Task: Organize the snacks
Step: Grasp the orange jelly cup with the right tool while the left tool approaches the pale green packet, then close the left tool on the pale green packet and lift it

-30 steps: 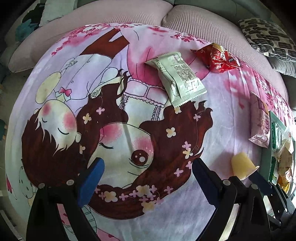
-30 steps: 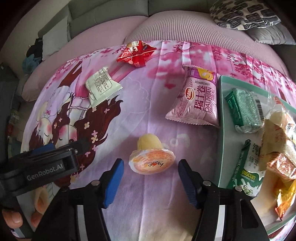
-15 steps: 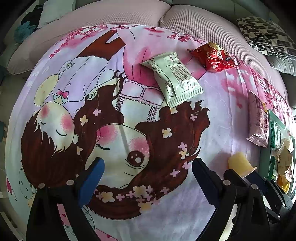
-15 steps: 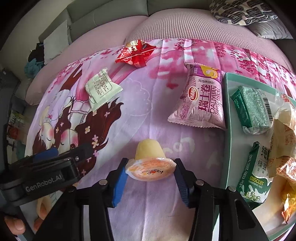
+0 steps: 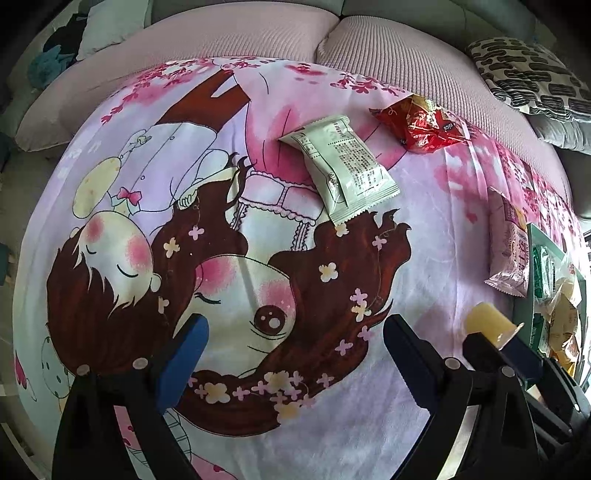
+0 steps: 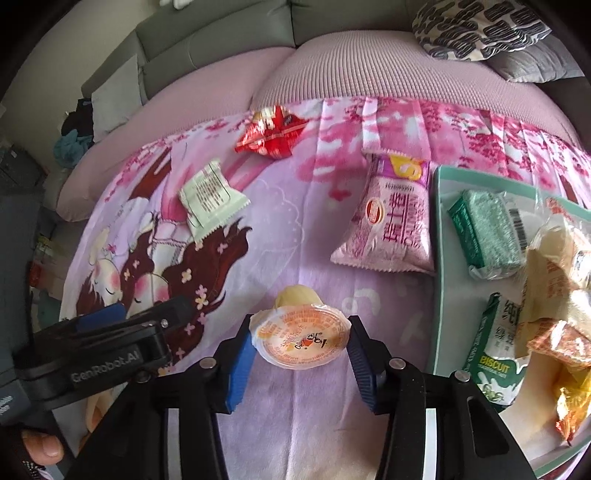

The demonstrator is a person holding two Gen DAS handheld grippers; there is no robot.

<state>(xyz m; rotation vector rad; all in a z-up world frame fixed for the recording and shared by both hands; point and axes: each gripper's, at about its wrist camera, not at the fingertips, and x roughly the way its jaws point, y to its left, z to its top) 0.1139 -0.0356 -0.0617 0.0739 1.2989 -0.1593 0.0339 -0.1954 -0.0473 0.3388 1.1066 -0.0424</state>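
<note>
1. Nearest the right wrist camera, the right claw [image 6: 299, 354] pinches a jelly cup [image 6: 301, 341] by its rim, over the blanket [image 6: 295, 229].
2. Beside it, the left claw [image 5: 295, 354] hangs wide apart, holding nothing.
3. Farther right, the green tray [image 6: 439, 258] holds packets.
4. Beyond lie a pale green packet [image 6: 210, 199] and a red packet [image 6: 271, 131].

Cartoon blanket [image 5: 258, 258], patterned pillow [image 6: 476, 31]

A home living room: a grey sofa [image 6: 221, 40] with pinkish seat cushions [image 6: 369, 66] and a black-and-white patterned throw pillow [image 6: 480, 29] stands behind a surface draped with a pink cartoon blanket [image 5: 258, 240]. Clothes [image 6: 74, 136] lie heaped at the sofa's end.
</note>
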